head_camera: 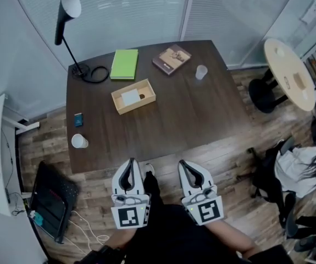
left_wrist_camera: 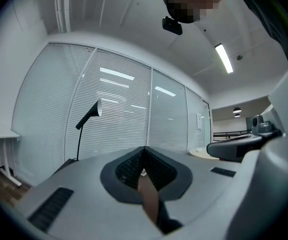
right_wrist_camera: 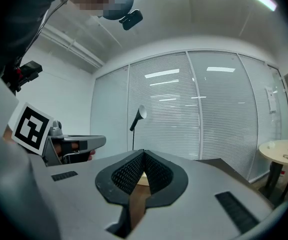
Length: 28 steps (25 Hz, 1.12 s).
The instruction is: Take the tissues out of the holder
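A shallow wooden holder [head_camera: 133,95] with a white tissue [head_camera: 131,97] lying in it sits on the dark table [head_camera: 163,120], left of its middle. My left gripper [head_camera: 130,162] and right gripper [head_camera: 184,163] hang side by side just short of the table's near edge, well apart from the holder. Both point level toward the table. The jaws of each meet at the tips with nothing between them. In the left gripper view the shut gripper [left_wrist_camera: 144,148] hides the table. The right gripper [right_wrist_camera: 144,152] shows a sliver of the holder [right_wrist_camera: 142,179] behind its tips.
On the table stand a black desk lamp [head_camera: 70,32], a green notebook [head_camera: 125,64], a brown book [head_camera: 171,58], a clear cup [head_camera: 201,72], a white cup [head_camera: 79,141] and a small blue item [head_camera: 78,119]. A round side table [head_camera: 289,73] and chairs stand at the right.
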Available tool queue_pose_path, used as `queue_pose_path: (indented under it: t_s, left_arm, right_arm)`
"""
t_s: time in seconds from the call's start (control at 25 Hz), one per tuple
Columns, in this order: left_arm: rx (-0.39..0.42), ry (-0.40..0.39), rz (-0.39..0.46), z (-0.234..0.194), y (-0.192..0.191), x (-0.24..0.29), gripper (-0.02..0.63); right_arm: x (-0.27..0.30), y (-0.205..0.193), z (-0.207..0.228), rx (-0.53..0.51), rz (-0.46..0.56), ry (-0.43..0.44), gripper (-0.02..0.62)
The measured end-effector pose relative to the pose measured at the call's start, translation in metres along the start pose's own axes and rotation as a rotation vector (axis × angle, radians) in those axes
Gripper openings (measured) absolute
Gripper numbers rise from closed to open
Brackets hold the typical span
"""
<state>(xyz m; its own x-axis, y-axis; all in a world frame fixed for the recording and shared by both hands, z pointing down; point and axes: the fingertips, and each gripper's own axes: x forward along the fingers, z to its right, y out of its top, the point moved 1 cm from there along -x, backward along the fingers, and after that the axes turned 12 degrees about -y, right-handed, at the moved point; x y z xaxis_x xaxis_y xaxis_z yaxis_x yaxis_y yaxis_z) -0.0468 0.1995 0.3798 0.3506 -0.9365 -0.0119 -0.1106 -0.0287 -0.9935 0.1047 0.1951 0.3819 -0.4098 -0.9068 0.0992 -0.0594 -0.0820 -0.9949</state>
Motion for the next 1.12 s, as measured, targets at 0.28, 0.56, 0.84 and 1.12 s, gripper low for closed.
queue_pose_path:
  t_s: [0.28, 0.56, 0.84, 1.12]
  left_arm:
    - [-0.030, 0.002, -0.001, -0.074, 0.000, 0.040, -0.002]
    - [-0.093, 0.005, -0.008, -0.108, -0.002, 0.066, -0.001]
    - [-0.105, -0.007, -0.033, -0.116, -0.007, 0.096, -0.002]
    - [-0.123, 0.011, -0.146, -0.124, -0.030, 0.132, -0.001]
  right_arm:
    - [0.091, 0.024, 0.005, 0.003, 0.008, -0.047, 0.011]
    - [0.152, 0.021, 0.036, 0.024, -0.028, -0.139, 0.011]
    - [0.179, 0.028, 0.048, 0.024, -0.013, -0.144, 0.011]
    - [0.206, 0.026, 0.051, 0.050, -0.022, -0.082, 0.011]
